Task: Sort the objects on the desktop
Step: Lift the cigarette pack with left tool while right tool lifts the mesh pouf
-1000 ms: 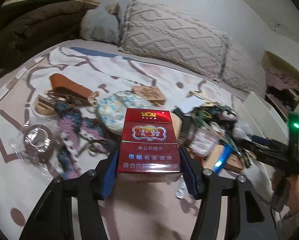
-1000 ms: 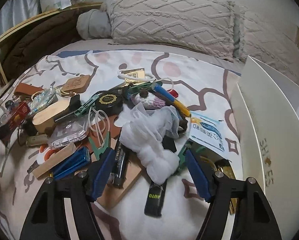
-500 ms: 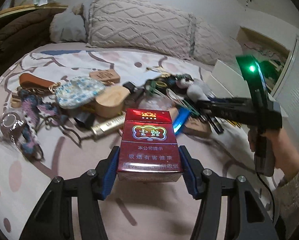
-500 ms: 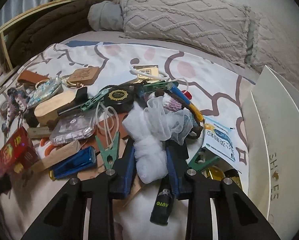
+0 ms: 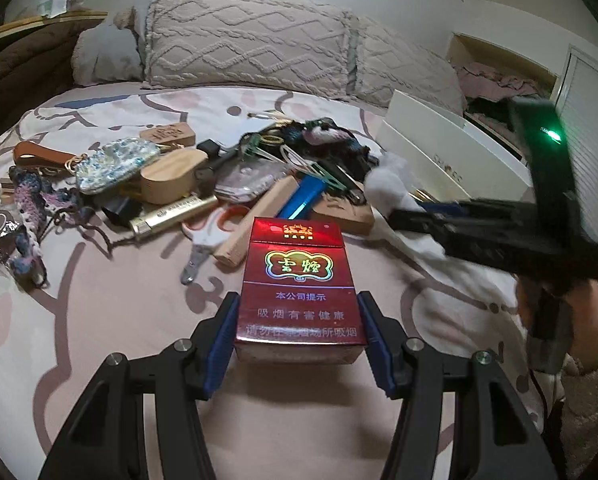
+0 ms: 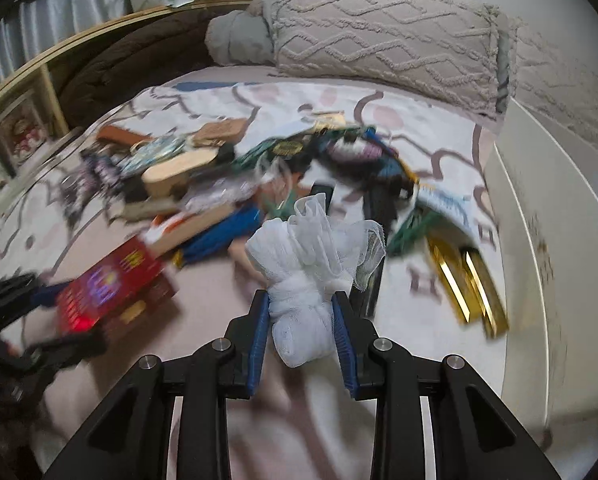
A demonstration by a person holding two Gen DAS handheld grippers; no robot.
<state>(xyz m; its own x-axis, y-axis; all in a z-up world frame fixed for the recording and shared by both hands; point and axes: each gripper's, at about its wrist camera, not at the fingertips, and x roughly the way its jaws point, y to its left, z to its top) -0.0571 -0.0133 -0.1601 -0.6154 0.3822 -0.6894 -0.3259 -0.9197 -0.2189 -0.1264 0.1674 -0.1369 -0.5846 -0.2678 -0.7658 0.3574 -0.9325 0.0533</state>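
Left wrist view: the left gripper [image 5: 297,334] has its jaws pinching a red cigarette pack [image 5: 297,288] by its two long sides, the pack standing upright between the blue pads and clear of the bedspread [image 5: 99,320]. To carry it well, the pinch looks best kept square on the pack's sides, firm but not crushing, since the carton would probably dent. Beyond the jaws lies the unsorted heap: white-handled scissors [image 5: 209,232], a wooden block [image 5: 255,218], a gold lighter [image 5: 173,212], a blue lighter [image 5: 301,200] and a wooden case [image 5: 171,176]. To the right of the jaws, the right gripper [image 5: 411,210] crosses the view, close enough to be the likeliest thing to bump.

Right wrist view: the right gripper's [image 6: 301,320] jaws have just been closing and now squeeze a white mesh bundle [image 6: 311,276] at its lower half; the loose net flares above the pads. A grip on the dense knot rather than the frill should keep it from slipping. The view is blurred. Right of the jaws sit gold bars or clips [image 6: 467,284] and the wall of a white shoebox [image 6: 539,248]. The cigarette pack shows at left.
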